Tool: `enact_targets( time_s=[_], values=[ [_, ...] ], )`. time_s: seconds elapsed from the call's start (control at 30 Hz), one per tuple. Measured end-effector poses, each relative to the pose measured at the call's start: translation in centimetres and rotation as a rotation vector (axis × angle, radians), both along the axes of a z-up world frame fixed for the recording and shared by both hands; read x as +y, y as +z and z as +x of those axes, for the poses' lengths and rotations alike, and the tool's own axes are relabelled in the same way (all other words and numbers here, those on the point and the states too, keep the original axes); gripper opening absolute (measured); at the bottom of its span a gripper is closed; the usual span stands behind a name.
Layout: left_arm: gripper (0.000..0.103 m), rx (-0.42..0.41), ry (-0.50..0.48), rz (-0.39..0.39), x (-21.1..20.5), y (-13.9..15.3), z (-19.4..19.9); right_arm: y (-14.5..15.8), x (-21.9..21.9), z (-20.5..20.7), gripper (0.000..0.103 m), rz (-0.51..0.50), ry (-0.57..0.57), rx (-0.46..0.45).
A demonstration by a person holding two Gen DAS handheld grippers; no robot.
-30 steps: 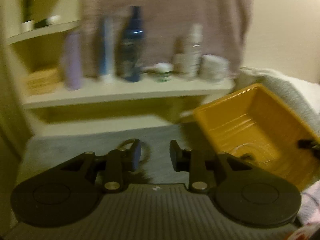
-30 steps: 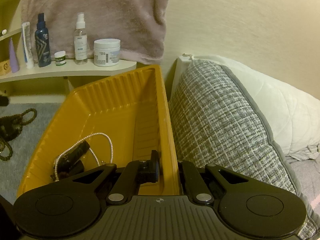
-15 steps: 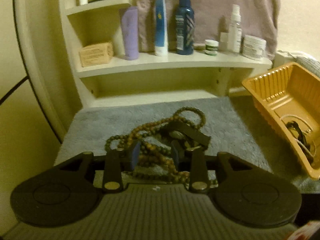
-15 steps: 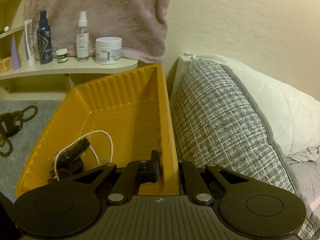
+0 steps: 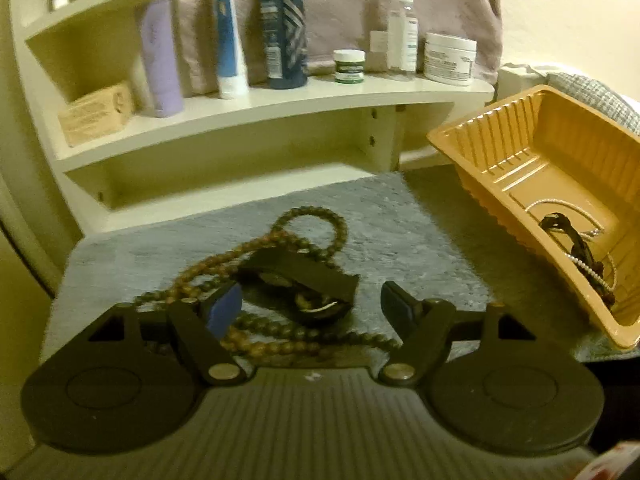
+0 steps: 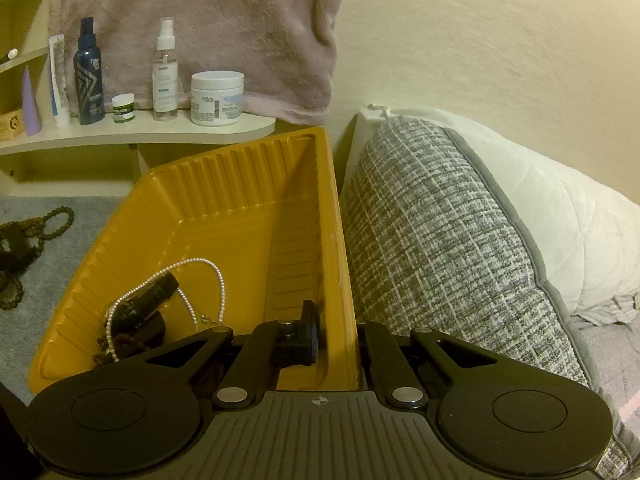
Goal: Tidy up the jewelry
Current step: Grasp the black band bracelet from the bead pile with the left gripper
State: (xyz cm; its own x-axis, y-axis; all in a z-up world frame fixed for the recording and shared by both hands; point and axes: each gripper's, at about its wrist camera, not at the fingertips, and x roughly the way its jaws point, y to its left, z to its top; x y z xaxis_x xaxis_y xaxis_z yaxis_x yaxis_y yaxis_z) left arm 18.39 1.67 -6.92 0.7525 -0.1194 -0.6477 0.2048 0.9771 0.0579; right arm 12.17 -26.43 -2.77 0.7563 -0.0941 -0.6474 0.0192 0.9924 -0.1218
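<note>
A brown bead necklace (image 5: 280, 240) lies in loops on the grey mat (image 5: 380, 216), with a dark-strapped watch (image 5: 304, 284) on top of it. My left gripper (image 5: 312, 308) is open, its fingers on either side of the watch and beads. My right gripper (image 6: 336, 336) is shut on the right wall of the orange tray (image 6: 240, 184) and holds it tilted. In the tray lie a pearl necklace (image 6: 216, 276) and a dark bracelet (image 6: 144, 304). The tray also shows in the left wrist view (image 5: 500, 132). The bead necklace shows at the left edge of the right wrist view (image 6: 48, 224).
A cream shelf (image 5: 280, 104) behind the mat carries several bottles, tubes and jars, with a pink towel (image 6: 224, 20) hanging behind. A grey woven cushion (image 6: 440, 248) and a white pillow (image 6: 560, 216) lie right of the tray.
My left gripper swung left from the tray to the beads and watch, came closer, and its jaws opened wider around them. The right gripper and tray stayed nearly still.
</note>
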Motion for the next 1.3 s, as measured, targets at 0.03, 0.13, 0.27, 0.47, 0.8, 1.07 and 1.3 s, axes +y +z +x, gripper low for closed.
enact_targets(
  time_s=[0.03, 0.13, 0.27, 0.47, 0.8, 1.07, 1.3],
  values=[
    [0.074, -0.003, -0.005, -0.004, -0.2, -0.1, 0.2, 0.0, 0.0, 0.0, 0.005, -0.001, 0.001, 0.001],
    [0.073, 0.014, 0.003, -0.049, -0.4, -0.5, 0.9, 0.0, -0.1, 0.0, 0.005, -0.002, 0.002, 0.001],
    [0.056, 0.021, 0.069, -0.160, 0.5, -0.6, 1.7, 0.0, -0.1, 0.1, 0.005, -0.003, 0.002, 0.001],
    [0.016, 0.012, 0.082, -0.174, 0.1, -0.5, 1.6, -0.1, -0.1, 0.1, 0.005, -0.007, 0.004, 0.001],
    [0.002, -0.029, 0.078, -0.159, -1.1, 0.6, 0.1, -0.1, -0.1, 0.2, 0.005, -0.006, 0.004, 0.000],
    [0.002, -0.045, 0.055, -0.161, -2.0, 2.1, -0.1, 0.0, -0.1, 0.2, 0.005, -0.007, 0.005, 0.000],
    [0.002, -0.056, 0.022, -0.167, -3.2, 3.5, -0.2, 0.1, -0.1, 0.3, 0.005, -0.005, 0.005, -0.001]
  ],
)
